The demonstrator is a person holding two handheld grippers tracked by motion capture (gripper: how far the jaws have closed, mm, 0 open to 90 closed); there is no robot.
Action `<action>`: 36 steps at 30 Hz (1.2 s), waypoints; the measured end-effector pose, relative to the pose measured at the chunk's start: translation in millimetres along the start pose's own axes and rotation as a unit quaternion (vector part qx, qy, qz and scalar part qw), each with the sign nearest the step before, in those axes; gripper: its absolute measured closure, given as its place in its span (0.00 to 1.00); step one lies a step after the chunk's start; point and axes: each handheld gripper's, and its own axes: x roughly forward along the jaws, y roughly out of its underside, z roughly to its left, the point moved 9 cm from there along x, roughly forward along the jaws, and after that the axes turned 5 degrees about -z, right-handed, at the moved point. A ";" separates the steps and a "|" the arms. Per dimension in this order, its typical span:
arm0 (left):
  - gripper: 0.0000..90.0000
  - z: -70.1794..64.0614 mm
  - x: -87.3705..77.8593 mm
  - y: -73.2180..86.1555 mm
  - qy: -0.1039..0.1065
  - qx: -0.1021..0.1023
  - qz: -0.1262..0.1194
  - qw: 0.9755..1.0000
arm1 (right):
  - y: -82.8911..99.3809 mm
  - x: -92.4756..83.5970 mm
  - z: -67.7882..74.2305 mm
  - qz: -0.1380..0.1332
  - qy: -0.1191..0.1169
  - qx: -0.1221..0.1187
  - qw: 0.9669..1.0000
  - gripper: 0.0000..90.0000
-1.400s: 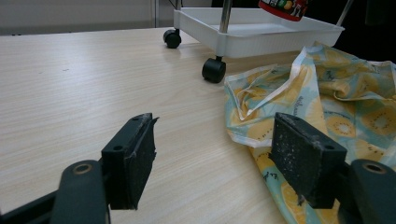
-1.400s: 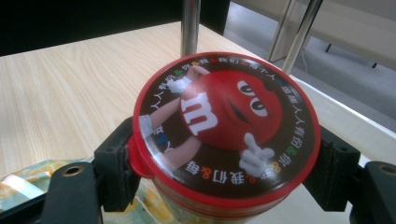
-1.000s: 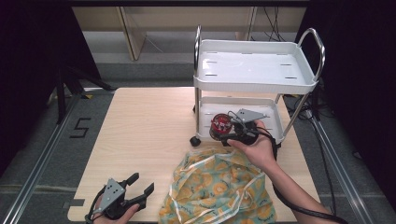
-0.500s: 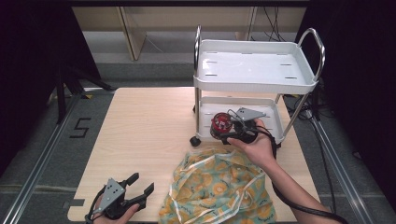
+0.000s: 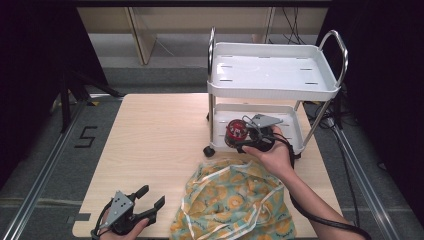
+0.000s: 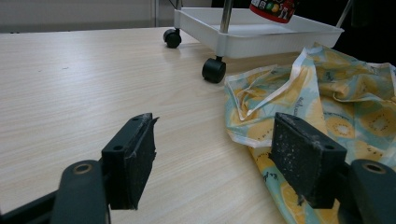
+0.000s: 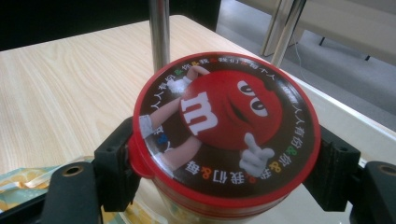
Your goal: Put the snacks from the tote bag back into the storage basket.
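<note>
The right tongs (image 5: 245,140) are closed on a red-lidded candy tub (image 5: 236,131), gripped by its sides and held over the lower tray (image 5: 287,117) of the white cart (image 5: 272,75). The lift appears done; lowering and release remain, and whether the tub already rests on the tray cannot be told. The left tongs (image 5: 145,205) wait wide open and empty at the near edge of the surface (image 5: 160,130), beside the patterned cloth (image 5: 235,205). The right gripper view shows what the high view cannot — the cartoon lid (image 7: 226,123) pinched between both pads. The left gripper view adds the cart's castors (image 6: 214,70) — and the cloth's white trim.
</note>
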 end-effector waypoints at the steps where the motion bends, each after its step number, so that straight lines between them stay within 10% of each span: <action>1: 0.33 -0.1 0.0 0.0 0.000 0.000 0.000 1.000 | 0.0 0.5 -0.5 0.000 0.001 -0.001 1.000 0.29; 36: 0.33 0.1 -0.2 0.0 -0.003 0.000 0.001 1.000 | -1.3 16.4 -7.9 0.001 0.007 -0.011 1.000 0.29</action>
